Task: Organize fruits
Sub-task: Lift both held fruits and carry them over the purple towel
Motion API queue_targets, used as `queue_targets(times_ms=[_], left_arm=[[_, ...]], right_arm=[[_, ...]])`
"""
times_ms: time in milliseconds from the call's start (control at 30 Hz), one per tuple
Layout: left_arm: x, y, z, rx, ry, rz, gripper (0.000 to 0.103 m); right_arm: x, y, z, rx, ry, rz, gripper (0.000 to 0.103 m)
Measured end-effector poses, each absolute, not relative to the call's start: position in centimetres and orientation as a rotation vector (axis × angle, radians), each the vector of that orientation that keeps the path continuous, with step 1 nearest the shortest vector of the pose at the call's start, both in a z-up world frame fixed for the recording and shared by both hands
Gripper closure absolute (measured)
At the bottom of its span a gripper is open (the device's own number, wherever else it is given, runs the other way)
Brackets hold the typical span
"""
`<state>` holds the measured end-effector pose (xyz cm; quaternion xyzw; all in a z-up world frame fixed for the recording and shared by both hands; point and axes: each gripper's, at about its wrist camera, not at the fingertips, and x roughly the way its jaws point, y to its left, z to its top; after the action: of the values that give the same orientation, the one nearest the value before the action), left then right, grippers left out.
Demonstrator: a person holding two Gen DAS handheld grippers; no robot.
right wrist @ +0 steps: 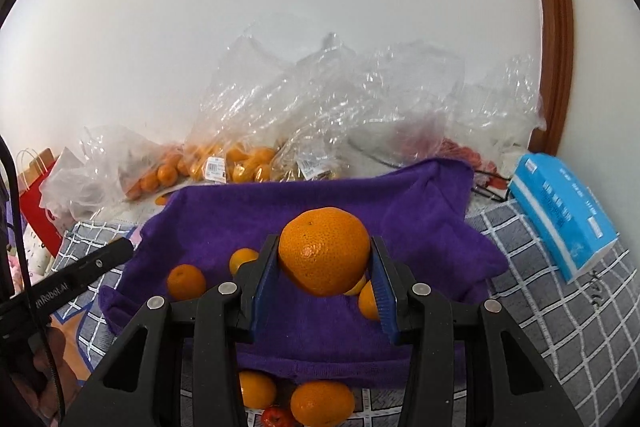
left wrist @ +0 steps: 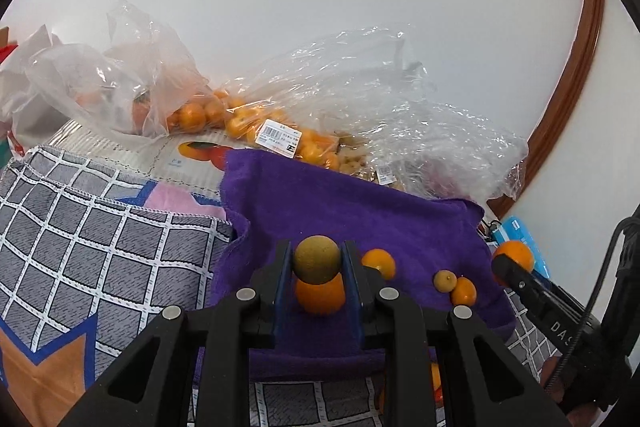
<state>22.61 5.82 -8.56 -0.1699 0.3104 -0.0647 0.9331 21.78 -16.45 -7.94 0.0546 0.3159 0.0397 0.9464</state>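
- Between my left gripper [left wrist: 317,263] jaws I am pinching a small brownish-green fruit [left wrist: 317,259], the jaws closed most of the way onto it; an orange [left wrist: 320,294] is lying on the purple towel [left wrist: 340,203] directly below.
- Between my right gripper [right wrist: 325,259] jaws I am clamping a large mandarin [right wrist: 324,251], the jaws set wider, lifted clear of the towel.
- Just right of my left jaws, a few loose fruits, among them a pale round one [left wrist: 445,281], are sitting on the towel, so I judge sorting only partly done.
- Far beyond both jaws, clear plastic bags [left wrist: 256,115] are holding many small oranges, still waiting.
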Motion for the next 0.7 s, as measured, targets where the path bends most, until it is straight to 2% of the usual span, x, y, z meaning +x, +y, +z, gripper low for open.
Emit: queue_targets(times_ms=[433,700], left_arm=[[23.1,6.1,-9.8,-0.389,0.666,-0.149,0.080],[23.4,6.4,-10.0,-0.377,0.660,-0.126,0.080]], right_arm=[[21.6,-16.7,-6.1,0.108,0.606,0.075,0.059],[22.3,-17.1,-8.9,0.130,0.646,0.078,0.059]])
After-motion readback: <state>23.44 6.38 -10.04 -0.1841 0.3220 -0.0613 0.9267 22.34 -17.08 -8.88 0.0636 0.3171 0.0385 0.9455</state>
